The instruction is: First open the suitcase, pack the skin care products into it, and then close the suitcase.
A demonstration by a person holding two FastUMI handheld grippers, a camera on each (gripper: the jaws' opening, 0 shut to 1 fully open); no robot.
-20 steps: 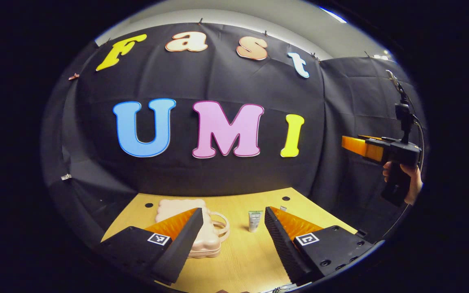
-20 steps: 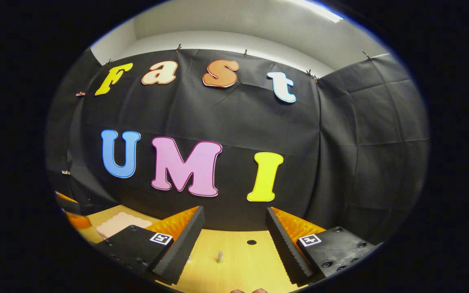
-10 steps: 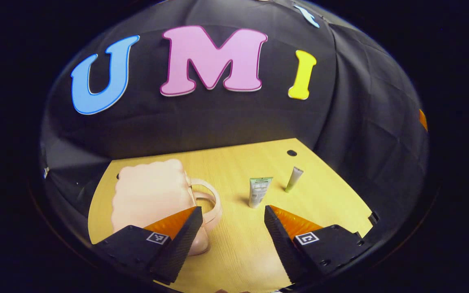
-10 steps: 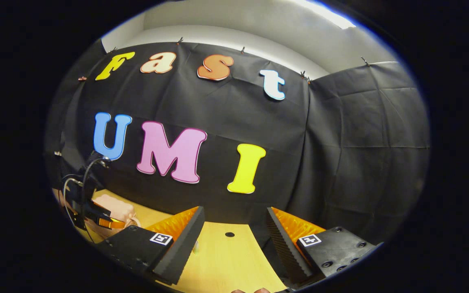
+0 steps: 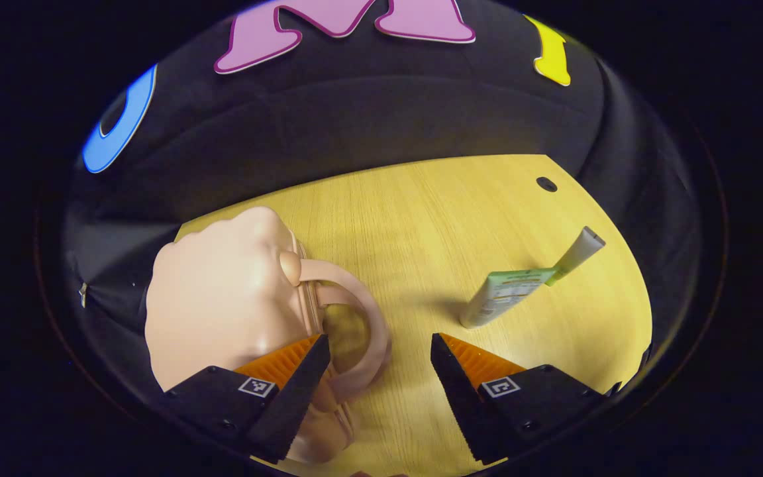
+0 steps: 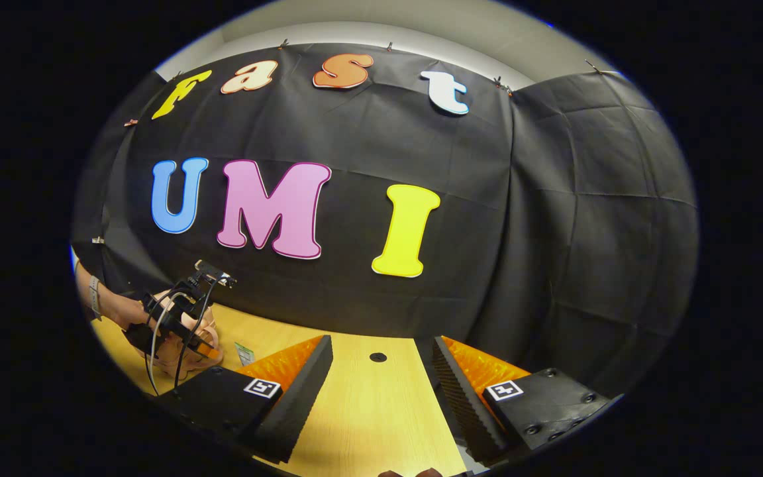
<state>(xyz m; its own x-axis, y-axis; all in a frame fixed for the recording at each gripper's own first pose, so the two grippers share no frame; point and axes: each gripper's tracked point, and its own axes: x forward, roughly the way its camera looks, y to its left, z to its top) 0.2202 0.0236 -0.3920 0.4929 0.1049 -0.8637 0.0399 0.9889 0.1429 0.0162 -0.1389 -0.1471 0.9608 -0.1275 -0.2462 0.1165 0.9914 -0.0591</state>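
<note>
The pink suitcase (image 5: 222, 291) lies shut on the left of the wooden table (image 5: 434, 218), its loop handle (image 5: 365, 331) facing the middle. My left gripper (image 5: 378, 371) hovers open just over that handle, with the loop near its left finger and nothing pressed. A white and green tube (image 5: 504, 298) stands to the right, a slim pale tube (image 5: 577, 255) beside it. My right gripper (image 6: 381, 384) is open over bare table (image 6: 368, 424). In the right gripper view the left gripper (image 6: 176, 318), held by a hand (image 6: 116, 308), sits far left above the suitcase (image 6: 186, 354).
A round hole (image 5: 546, 184) marks the table's far right corner, also seen as a hole (image 6: 377, 357) ahead of the right gripper. Black cloth walls close the back and right sides. Bare wood lies between the suitcase and the tubes.
My left gripper has dropped and tipped down toward the suitcase handle, which now looms large. The right gripper has tilted slightly down, bringing the left gripper into its view.
</note>
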